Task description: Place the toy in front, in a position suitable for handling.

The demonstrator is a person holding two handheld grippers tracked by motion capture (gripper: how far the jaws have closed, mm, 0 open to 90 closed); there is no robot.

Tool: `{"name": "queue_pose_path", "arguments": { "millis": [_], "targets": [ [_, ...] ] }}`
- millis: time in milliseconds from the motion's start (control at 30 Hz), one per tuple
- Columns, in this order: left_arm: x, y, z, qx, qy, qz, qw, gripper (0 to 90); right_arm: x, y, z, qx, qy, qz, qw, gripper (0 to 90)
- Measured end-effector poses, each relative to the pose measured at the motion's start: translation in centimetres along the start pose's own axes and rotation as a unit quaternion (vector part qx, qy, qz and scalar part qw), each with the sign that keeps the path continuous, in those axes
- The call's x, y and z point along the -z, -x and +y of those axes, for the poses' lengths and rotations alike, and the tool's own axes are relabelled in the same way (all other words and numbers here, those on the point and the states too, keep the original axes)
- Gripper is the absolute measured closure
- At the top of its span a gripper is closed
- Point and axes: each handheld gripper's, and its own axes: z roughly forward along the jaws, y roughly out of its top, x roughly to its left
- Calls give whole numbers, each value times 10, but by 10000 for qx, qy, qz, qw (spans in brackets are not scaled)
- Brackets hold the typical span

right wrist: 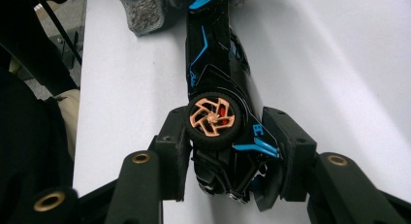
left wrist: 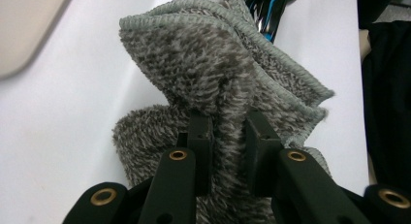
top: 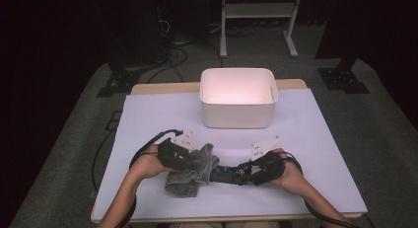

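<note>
White table [top: 315, 139]: fuzzy grey cloth [left wrist: 218, 73] against glossy black-blue toy car [right wrist: 218, 73].

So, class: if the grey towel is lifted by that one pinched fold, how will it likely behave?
The grey towel will probably hang floppy: it already bunches in loose folds around the left tongs. It looks fluffy, so likely light and not slippery. Its far end touches the toy car, so it may drag across that.
</note>
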Motion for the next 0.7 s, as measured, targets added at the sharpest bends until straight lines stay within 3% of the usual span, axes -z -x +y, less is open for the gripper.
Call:
{"name": "queue_pose_path", "arguments": {
  "millis": [100, 267, 467, 700],
  "targets": [
    [-6, -2, -7, 160, 96, -99, 9998, 760, -1, -1, 5, 78, -193, -4, 9998, 515],
    [-17, -3, -7, 192, 163, -219, 9994, 760, -7, -4, 22, 312, -529, -52, 9981, 450],
    [-22, -3, -7, 264, 265, -233, 9990, 761, -22, -9, 43, 497, -788, -29, 9956, 479],
    [-21, -3, -6, 226, 284, -251, 9990, 761, -45, -13, 65, 708, -1216, -98, 9900, 520]
  ]
}}
